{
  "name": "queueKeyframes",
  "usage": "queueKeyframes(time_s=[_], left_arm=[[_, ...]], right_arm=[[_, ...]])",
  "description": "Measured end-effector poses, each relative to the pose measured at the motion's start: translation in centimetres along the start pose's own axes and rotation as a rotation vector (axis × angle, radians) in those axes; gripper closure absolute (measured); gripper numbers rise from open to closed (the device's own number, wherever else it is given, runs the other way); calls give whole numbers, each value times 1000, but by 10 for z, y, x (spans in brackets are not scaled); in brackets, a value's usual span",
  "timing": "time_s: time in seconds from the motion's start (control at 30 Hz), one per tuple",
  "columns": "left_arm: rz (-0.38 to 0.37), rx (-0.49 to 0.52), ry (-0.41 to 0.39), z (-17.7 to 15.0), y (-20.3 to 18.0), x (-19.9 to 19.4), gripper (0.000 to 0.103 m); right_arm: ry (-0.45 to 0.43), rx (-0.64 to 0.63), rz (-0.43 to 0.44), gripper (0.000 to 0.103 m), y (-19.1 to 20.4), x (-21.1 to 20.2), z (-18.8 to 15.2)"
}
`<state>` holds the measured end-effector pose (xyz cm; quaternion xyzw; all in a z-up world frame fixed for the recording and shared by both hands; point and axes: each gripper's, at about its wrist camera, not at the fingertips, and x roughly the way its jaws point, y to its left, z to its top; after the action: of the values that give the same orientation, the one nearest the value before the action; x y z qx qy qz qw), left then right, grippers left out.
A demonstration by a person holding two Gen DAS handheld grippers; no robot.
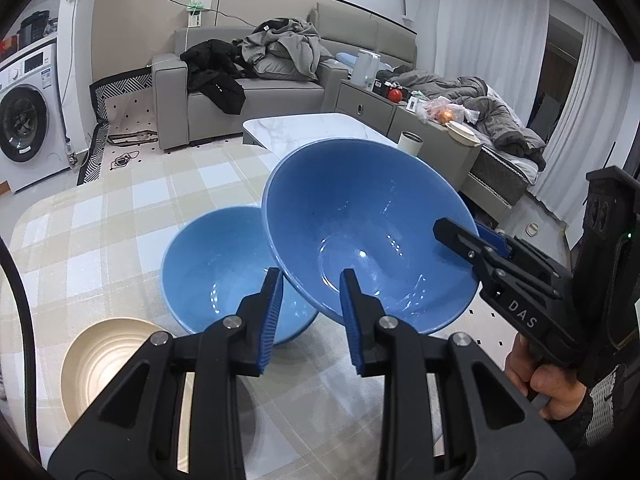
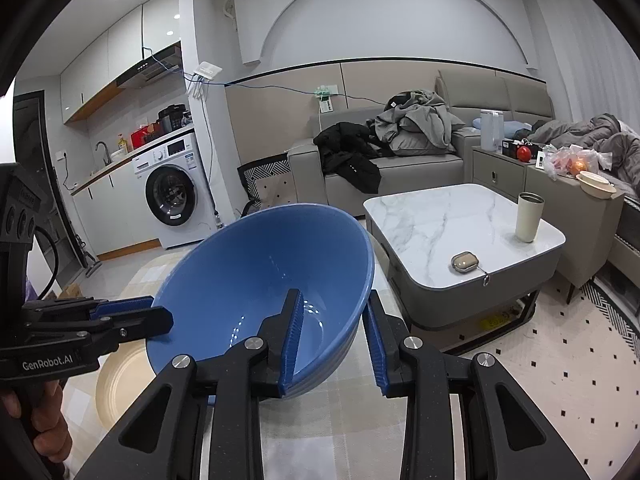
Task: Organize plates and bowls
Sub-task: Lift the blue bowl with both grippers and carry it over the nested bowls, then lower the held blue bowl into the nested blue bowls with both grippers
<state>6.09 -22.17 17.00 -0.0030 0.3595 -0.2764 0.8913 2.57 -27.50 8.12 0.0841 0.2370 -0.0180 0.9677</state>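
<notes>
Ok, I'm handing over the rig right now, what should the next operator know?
Left gripper: shut on the rim of the raised blue bowl.
Right gripper: shut on another part of the same rim.
The bowl hangs tilted, partly over the second blue bowl, which sits on the checked table near the beige bowl.
Done: bowl picked up.
Left: probably nest it in the second blue bowl, then deal with the beige one.
</notes>
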Motion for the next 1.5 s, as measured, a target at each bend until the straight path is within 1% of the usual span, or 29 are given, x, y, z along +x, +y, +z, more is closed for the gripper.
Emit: queueKeyframes(time_s=[0.13, 0.43, 0.8, 0.93, 1.2, 1.5], left_arm=[[4, -10, -9, 3, 8, -7, 78], [29, -50, -31, 8, 33, -21, 78], [54, -85, -35, 9, 63, -23, 78], [58, -94, -29, 11, 73, -16, 78], [67, -99, -22, 9, 80, -9, 78], [81, -114, 4, -2, 102, 14, 78]], right_arm=[[2, 2, 13, 72, 8, 5, 4], [13, -43, 37, 72, 32, 21, 15], [52, -76, 58, 72, 54, 47, 17], [72, -84, 59, 71, 58, 56, 14], [99, -93, 57, 71, 63, 70, 12], [142, -111, 52, 71, 71, 87, 5]])
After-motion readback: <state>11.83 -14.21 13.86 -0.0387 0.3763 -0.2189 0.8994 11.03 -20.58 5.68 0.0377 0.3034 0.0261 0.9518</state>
